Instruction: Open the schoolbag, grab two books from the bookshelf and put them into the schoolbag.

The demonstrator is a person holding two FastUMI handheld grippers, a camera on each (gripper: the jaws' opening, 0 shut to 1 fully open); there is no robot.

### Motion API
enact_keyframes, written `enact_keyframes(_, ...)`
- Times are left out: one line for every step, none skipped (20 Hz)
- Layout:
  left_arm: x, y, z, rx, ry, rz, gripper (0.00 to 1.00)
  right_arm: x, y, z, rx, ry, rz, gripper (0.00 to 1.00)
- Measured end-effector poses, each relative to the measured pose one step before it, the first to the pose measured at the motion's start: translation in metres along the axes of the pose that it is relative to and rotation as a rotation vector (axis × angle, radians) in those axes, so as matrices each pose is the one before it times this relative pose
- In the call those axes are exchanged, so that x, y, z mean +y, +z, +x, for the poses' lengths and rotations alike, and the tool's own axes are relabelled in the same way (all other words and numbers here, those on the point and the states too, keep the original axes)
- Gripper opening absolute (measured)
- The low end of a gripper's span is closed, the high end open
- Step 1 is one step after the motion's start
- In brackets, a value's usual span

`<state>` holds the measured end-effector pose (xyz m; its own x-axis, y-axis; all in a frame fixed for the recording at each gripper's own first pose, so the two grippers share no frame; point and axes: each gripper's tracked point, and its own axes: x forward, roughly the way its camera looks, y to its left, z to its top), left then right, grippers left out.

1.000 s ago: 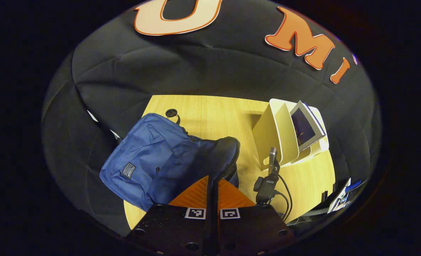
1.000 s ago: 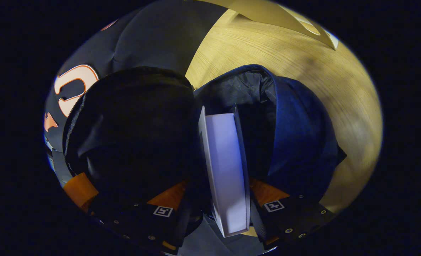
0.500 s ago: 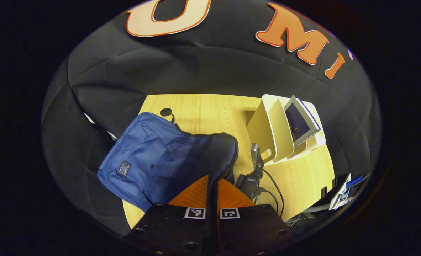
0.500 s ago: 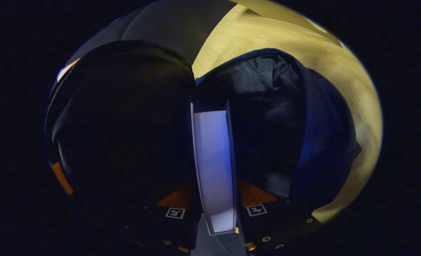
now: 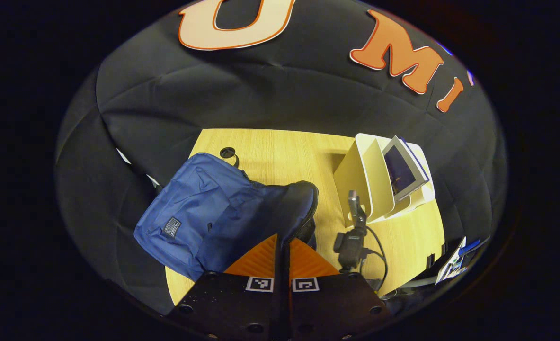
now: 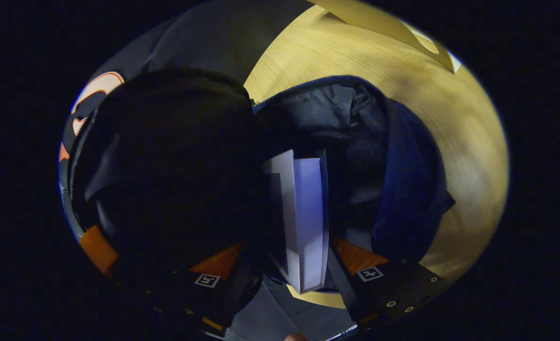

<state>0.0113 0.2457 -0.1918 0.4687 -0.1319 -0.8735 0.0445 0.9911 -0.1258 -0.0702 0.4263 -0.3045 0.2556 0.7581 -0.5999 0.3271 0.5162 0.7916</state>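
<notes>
My left claw [image 5: 282, 251] is closed on the zipper edge of the blue schoolbag [image 5: 204, 213], which lies on the desk [image 5: 284, 151] ahead. My right claw [image 6: 284, 265] grips a book [image 6: 303, 218] upright between its fingers, inside the bag's open mouth. The bookshelf [image 5: 369, 180] stands ahead-right of my left claw

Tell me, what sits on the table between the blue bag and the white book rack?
In the left gripper view, between the schoolbag and the bookshelf stands the right gripper, with its cable, over bare wooden table.
</notes>
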Motion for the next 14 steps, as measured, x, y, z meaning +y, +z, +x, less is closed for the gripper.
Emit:
enact_keyframes(-0.00042, -0.00088, 0.00192, 0.00204, -0.00427, -0.00652, 0.00, -0.00221, 0.00441, -0.00872, -0.01255, -0.00798, -0.02156, 0.79)
enact_keyframes(0.00076, -0.00091, 0.00022, -0.00030, 0.00154, -0.00319, 0.01, -0.00258, 0.00950, -0.01265, -0.02982, -0.01252, -0.02578, 0.94)
enact_keyframes(-0.00093, 0.00082, -0.00010, -0.00273, -0.00155, -0.00468, 0.00, -0.00438, 0.01242, -0.01316, -0.04005, -0.02678, -0.03084, 0.95)
enact_keyframes(0.00067, -0.00014, -0.00083, 0.00078, 0.00309, -0.00257, 0.00, -0.00826, 0.01294, -0.01145, -0.03549, -0.02078, -0.02963, 0.95)
enact_keyframes(-0.00077, 0.00100, -0.00009, -0.00431, 0.00020, -0.00418, 0.00, -0.00981, 0.00979, -0.01568, -0.02555, -0.01460, -0.03021, 0.95)
enact_keyframes(0.00033, -0.00010, 0.00036, -0.00109, 0.00299, -0.00515, 0.00, -0.00942, 0.00617, -0.01639, -0.01711, -0.01736, -0.02768, 0.95)
enact_keyframes(0.00040, -0.00029, 0.00054, -0.00136, -0.00031, -0.00354, 0.00, -0.00839, 0.00886, -0.01369, -0.02276, -0.02281, -0.03378, 0.96)
enact_keyframes(0.00119, -0.00094, 0.00023, 0.00083, 0.00329, -0.00211, 0.00, -0.00982, 0.01163, -0.01522, -0.02856, -0.02082, -0.03127, 0.96)
enact_keyframes(0.00072, 0.00031, -0.00059, 0.00045, 0.00294, -0.00274, 0.00, -0.00639, 0.01164, -0.01470, -0.03450, -0.01778, -0.02944, 0.96)
enact_keyframes(0.00095, 0.00084, -0.00120, -0.00298, 0.00587, 0.00135, 0.00, -0.01009, 0.01426, -0.01448, -0.02664, -0.02300, -0.03439, 0.96)
enact_keyframes(0.00020, 0.00059, -0.00009, -0.00237, 0.00512, -0.00006, 0.00, -0.00990, 0.01467, -0.01792, -0.03238, -0.02676, -0.03322, 0.96)
enact_keyframes(0.00047, 0.00057, -0.00073, -0.00415, 0.00782, 0.00602, 0.00, -0.01137, 0.01668, -0.01529, -0.03213, -0.03351, -0.04192, 0.96)
enact_keyframes(-0.00052, 0.00123, -0.00100, -0.00044, 0.00625, 0.00387, 0.00, -0.01447, 0.01635, -0.01388, -0.04015, -0.03773, -0.04779, 0.95)
enact_keyframes(-0.00046, 0.00058, -0.00114, -0.00202, 0.00681, 0.00903, 0.00, -0.01593, 0.01872, -0.01048, -0.03786, -0.04626, -0.05566, 0.96)
